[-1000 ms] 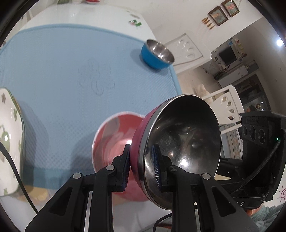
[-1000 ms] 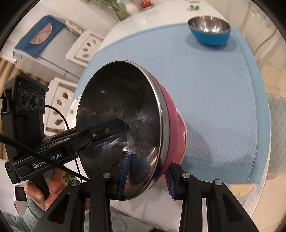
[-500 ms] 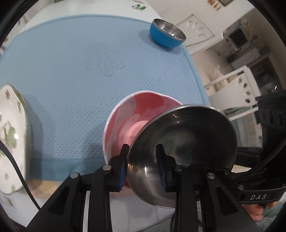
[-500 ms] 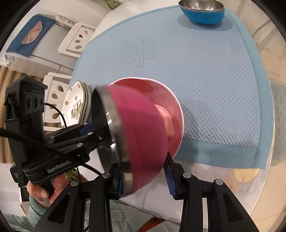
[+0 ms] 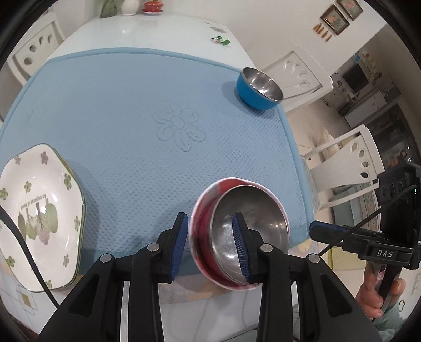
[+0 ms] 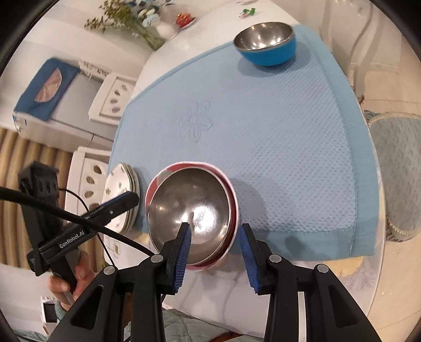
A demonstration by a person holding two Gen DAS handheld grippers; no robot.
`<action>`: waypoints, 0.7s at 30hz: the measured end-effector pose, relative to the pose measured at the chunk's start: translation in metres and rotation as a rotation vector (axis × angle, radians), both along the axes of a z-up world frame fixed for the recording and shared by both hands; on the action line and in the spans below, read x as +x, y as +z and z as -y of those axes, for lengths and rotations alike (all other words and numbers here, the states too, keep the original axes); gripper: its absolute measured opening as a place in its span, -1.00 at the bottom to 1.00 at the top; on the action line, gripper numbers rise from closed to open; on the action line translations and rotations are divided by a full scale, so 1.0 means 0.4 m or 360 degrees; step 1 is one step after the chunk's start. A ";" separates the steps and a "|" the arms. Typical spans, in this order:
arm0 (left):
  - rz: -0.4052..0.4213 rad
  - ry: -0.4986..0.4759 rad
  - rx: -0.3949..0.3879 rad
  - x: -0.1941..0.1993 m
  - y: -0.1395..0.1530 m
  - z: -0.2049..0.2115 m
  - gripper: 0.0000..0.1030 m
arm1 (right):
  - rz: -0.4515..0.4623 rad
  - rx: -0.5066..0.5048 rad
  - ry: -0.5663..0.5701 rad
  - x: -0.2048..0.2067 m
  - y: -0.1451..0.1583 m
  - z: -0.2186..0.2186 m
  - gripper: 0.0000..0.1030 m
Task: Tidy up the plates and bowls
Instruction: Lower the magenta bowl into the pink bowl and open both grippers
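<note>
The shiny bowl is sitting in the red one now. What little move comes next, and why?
Probably lift the left gripper straight up and away. Its jaws are opening around the rims, the steel bowl rests nested in the red bowl, and the blue bowl waits alone.

White table carries a blue mat, vase.

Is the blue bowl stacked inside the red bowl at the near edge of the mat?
No, the blue bowl sits alone at the mat's far corner, apart from the red bowl.
</note>
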State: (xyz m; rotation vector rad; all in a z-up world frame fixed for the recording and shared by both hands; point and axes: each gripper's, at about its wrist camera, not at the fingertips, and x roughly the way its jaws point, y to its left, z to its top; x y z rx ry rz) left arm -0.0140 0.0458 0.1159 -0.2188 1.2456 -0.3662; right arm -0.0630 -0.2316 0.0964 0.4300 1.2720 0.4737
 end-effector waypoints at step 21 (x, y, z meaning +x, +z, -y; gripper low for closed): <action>0.0108 -0.0146 0.0095 0.052 0.071 0.106 -0.37 | -0.0011 0.0110 0.0013 0.029 -0.004 -0.018 -0.12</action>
